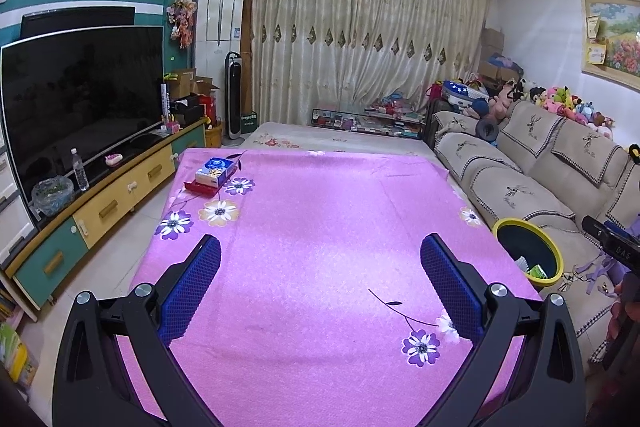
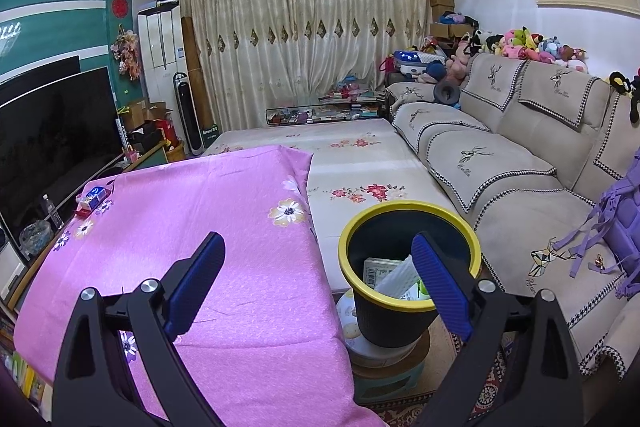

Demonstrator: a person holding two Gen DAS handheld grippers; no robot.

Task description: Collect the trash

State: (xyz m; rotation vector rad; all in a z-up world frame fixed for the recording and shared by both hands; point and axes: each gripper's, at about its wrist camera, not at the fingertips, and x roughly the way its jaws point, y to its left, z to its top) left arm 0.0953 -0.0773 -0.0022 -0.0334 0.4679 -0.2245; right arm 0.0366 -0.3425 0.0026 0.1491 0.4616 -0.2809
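A black bin with a yellow rim (image 2: 400,303) stands off the table's right edge, raised on a round tin and a stool. Inside it lie a white wrapper, a printed packet and something green (image 2: 394,277). My right gripper (image 2: 320,247) hangs open, its left finger over the pink tablecloth (image 2: 200,227) and its right finger over the bin's mouth. My left gripper (image 1: 320,251) is open above the cloth, nothing between its fingers. The bin (image 1: 528,251) shows at the right in the left wrist view. A blue tissue pack on a red box (image 1: 212,175) sits at the table's far left corner.
A beige sofa (image 2: 500,163) runs along the right, with a purple backpack (image 2: 616,223) on it. A TV (image 1: 80,99) on a low cabinet lines the left wall. A low mat with flowers (image 2: 352,163) lies beyond the table.
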